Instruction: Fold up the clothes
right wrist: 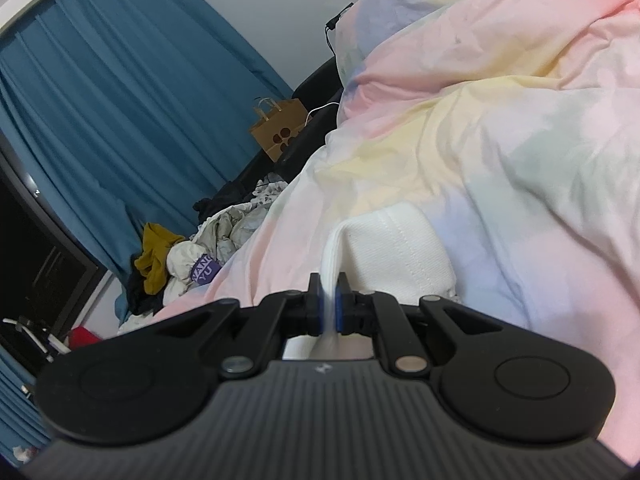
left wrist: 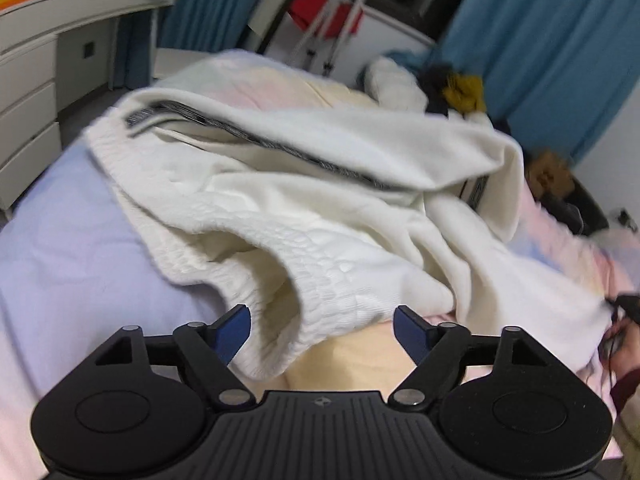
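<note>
Left wrist view: the left gripper (left wrist: 322,330) hangs with jaws spread wide, holding nothing, straddling the ribbed hem of a white garment (left wrist: 304,200) heaped on the pastel bedspread (left wrist: 68,216). It should close squarely on that hem.

Right wrist view: the right gripper (right wrist: 329,300) is clamped on a white fabric edge (right wrist: 384,252) lying on the bedspread; keeping tension would likely flatten the fold.

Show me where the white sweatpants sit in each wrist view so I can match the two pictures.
Left wrist: the white sweatpants fill the centre, ribbed waistband lying between the open left claw fingers.
Right wrist: only a hemmed white end shows, low centre, pinched in the shut right claw.
Shared landmark: the pastel duvet beneath; also the mustard garment by the blue curtain.
</note>
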A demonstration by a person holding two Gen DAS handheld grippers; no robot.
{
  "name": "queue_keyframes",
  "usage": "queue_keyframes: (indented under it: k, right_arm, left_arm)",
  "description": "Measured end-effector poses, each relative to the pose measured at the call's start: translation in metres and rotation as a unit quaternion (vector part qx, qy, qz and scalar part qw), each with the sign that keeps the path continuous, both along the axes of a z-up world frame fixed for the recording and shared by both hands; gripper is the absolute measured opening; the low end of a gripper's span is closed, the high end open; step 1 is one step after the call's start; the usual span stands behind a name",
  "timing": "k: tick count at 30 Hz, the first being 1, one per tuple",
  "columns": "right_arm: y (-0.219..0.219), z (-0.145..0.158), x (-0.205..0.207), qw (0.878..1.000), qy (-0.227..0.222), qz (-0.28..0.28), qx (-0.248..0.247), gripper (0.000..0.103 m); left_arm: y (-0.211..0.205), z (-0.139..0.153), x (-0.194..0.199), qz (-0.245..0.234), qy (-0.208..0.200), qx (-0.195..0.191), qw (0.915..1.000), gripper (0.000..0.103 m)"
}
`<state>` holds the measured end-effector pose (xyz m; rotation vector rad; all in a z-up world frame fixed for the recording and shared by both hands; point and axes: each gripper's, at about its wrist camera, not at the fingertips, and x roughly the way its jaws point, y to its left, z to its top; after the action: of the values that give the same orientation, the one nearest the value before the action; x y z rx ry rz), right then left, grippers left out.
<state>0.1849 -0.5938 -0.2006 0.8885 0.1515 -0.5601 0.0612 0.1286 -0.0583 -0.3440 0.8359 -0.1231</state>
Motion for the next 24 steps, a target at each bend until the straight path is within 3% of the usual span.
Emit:
queue_keyframes:
  k: [1,2,3,4,5,12,15,18,21,24]
  right_arm:
    - [-0.002,-0.003,0.005,1.000,-0.002,0.002,0.005,0.009]
    - [-0.003,-0.006,0.011,1.000,-0.004,0.004,0.012,0.009]
    - [-0.004,-0.008,0.016,1.000,-0.003,0.005,0.016,0.009]
    - [-0.005,-0.011,0.021,1.000,-0.002,0.007,0.021,0.009]
    - [-0.006,-0.012,0.024,1.000,-0.004,0.009,0.022,0.009]
    - [-0.013,-0.009,0.030,0.999,-0.028,0.004,0.024,0.009]
    - [-0.021,-0.009,0.021,0.998,-0.050,-0.007,0.040,0.008]
    - [-0.031,-0.007,0.009,0.997,-0.062,-0.025,0.036,0.007]
    - [-0.034,-0.013,0.000,0.999,-0.010,-0.030,-0.008,0.007]
    - [-0.041,-0.035,-0.003,0.998,0.048,-0.025,0.027,0.007]
  left_arm:
    - [-0.002,-0.007,0.010,-0.009,0.004,0.003,0.9999,0.074]
    - [-0.005,-0.014,0.019,-0.019,0.008,0.005,0.9998,0.064]
    - [-0.006,-0.019,0.028,-0.027,0.010,0.008,0.9996,0.046]
    - [-0.001,-0.014,0.028,-0.031,0.005,0.006,0.9995,0.040]
    - [0.004,-0.010,0.029,-0.036,0.000,0.004,0.9994,0.026]
    - [0.039,0.025,0.032,-0.066,-0.039,-0.007,0.9970,0.017]
    - [0.079,0.057,0.011,-0.064,-0.067,-0.017,0.9955,0.017]
    - [0.114,0.067,-0.010,-0.075,-0.056,-0.041,0.9948,0.017]
    - [0.126,0.052,-0.028,-0.081,-0.017,-0.043,0.9957,0.019]
    - [0.126,0.023,-0.041,-0.076,0.029,-0.036,0.9960,0.021]
